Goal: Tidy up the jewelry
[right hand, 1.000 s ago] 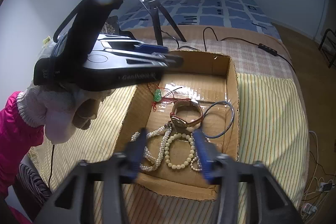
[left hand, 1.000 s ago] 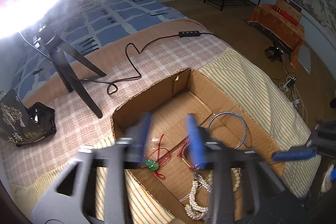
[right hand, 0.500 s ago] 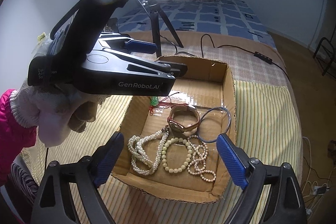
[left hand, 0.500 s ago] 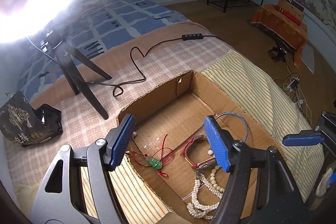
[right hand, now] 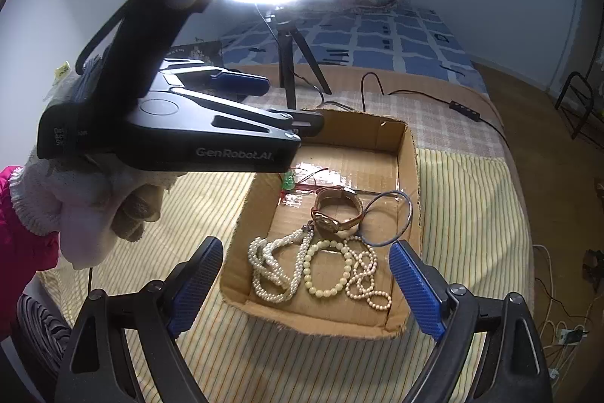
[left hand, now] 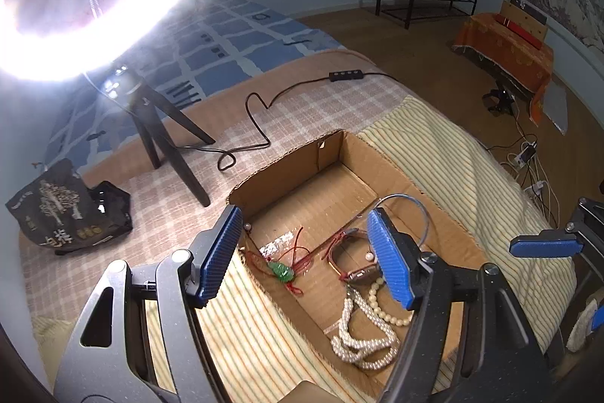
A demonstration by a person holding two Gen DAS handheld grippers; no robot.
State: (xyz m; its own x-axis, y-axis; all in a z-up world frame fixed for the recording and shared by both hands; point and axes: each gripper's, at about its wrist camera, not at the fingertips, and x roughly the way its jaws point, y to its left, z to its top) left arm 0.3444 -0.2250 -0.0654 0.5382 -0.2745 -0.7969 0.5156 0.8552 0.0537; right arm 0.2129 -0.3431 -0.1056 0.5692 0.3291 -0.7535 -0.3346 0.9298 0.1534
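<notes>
A shallow cardboard box (right hand: 411, 176) lies on the bed and holds the jewelry: a green pendant on red cord (left hand: 281, 270), a gold watch (right hand: 336, 212), a blue hoop (right hand: 392, 220), a thick white pearl strand (right hand: 270, 270), a cream bead bracelet (right hand: 324, 269) and a thin pearl string (right hand: 364, 274). My left gripper (left hand: 305, 253) is open and empty above the box's left side. My right gripper (right hand: 305, 284) is open and empty above the box's near edge. The left gripper's body also shows in the right wrist view (right hand: 181, 135).
A ring light on a black tripod (left hand: 158, 135) stands behind the box, its cable (left hand: 260, 123) snaking over the checked blanket. A black bag (left hand: 64, 210) lies at the left. A striped cloth (right hand: 472, 233) surrounds the box. The bed's edge and floor cables (left hand: 528, 157) are at the right.
Both grippers have opened wide from nearly shut and drawn back a little from the box. The jewelry has not moved.
</notes>
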